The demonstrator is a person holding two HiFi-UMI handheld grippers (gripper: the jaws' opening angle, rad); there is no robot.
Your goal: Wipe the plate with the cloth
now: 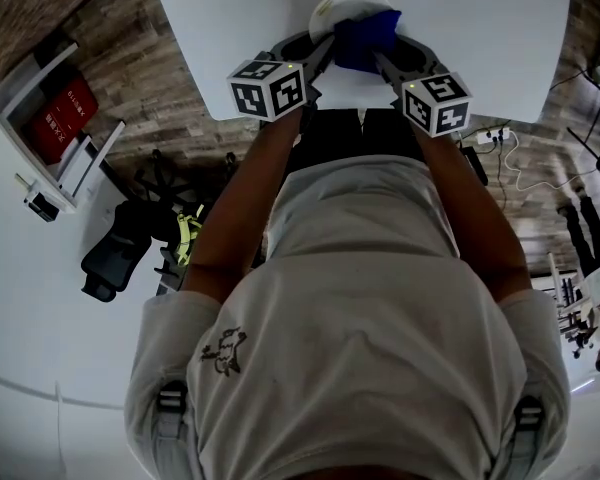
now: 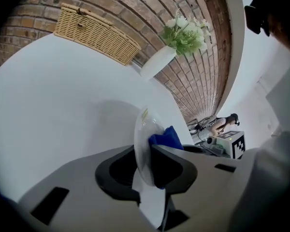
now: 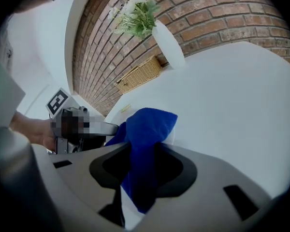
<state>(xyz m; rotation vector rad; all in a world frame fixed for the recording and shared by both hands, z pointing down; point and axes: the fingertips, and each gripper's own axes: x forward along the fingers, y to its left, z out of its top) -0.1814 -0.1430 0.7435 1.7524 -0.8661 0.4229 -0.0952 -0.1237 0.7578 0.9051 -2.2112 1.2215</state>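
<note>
The white table (image 1: 500,38) carries every item, and its far edge runs along a brick wall (image 2: 193,13). A closed wicker basket (image 2: 94,33) lies at that far edge. A white vase (image 2: 157,62) of green and white flowers (image 2: 186,33) stands near the basket on the same edge. Both grippers work over the middle of the near edge, well apart from the basket and vase. The left gripper (image 2: 150,151) is clenched on the rim of the plate (image 2: 144,144), with one jaw against each face. The plate is white and stands on edge between these jaws, its upper part rising clear of them. Whether its lower rim touches the table cannot be told. The right gripper (image 3: 142,163) is clamped on the blue cloth (image 3: 145,139), which is bunched between its jaws. The free upper fold of the cloth lies against the face of the plate that is turned toward the right gripper.
</note>
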